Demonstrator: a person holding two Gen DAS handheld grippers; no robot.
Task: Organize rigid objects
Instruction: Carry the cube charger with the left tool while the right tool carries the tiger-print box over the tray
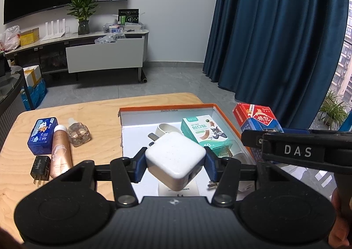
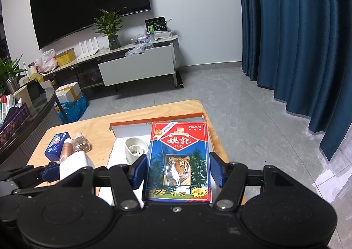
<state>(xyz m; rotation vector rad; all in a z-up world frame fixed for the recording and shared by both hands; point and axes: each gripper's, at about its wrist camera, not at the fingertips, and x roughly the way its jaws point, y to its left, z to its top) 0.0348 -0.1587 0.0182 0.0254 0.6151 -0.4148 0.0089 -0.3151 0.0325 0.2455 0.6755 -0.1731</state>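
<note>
Red card box [image 2: 179, 158] reads "No.975".

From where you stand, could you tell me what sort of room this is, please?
Most likely a home living room: a large wall-mounted television above a low media cabinet, a potted plant on it, and full-length blue curtains beside the window.

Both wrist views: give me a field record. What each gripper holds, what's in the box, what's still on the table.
left gripper: shut on white charger, held over the box
right gripper: shut on playing card pack
orange-rimmed box: bandage box, white cup, other small items unclear
table, left of box: blue tin, pink tube, glass bottle, black plug
</note>
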